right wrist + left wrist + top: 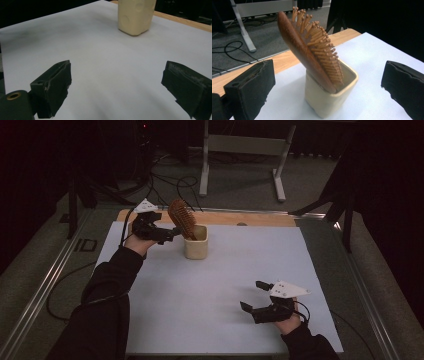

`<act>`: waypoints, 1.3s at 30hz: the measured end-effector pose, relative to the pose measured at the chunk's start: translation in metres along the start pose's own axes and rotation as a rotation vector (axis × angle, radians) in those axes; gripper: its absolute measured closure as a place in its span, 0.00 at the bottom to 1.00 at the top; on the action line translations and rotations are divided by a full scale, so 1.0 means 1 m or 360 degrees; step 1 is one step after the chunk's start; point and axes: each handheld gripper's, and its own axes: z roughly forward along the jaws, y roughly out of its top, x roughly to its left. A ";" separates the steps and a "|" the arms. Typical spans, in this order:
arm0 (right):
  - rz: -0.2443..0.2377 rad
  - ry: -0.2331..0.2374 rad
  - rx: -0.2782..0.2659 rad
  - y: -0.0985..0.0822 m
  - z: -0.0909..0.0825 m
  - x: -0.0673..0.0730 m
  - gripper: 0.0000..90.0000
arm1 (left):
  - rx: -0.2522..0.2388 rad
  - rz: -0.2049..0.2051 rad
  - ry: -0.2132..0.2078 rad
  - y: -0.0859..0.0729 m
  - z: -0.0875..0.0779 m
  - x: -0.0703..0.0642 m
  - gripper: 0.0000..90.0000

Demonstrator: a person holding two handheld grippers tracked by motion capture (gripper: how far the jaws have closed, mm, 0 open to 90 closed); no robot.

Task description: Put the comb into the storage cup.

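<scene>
Worktop (210, 285) holds a cream cup (195, 242) near its far-left corner, wooden hairbrush (181, 218) already seated in it, tilted, bristle head up. Left claw (173, 234) released beside brush; right claw (251, 296) released, idle near the near-right corner. Placement looks done, only retreat left.

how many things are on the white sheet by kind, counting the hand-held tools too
wooden hairbrush: 1, standing tilted in the cup
cream square cup: 1, on the white sheet
hand-held tools: 2, the left tool beside the cup, jaws open, and the right tool near the front right of the sheet, jaws open
total: 4
</scene>
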 end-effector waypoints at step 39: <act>-0.0010 0.0005 0.0006 0.000 0.001 0.002 0.09 | 0.0017 0.0119 -0.0157 -0.056 -0.052 -0.022 0.00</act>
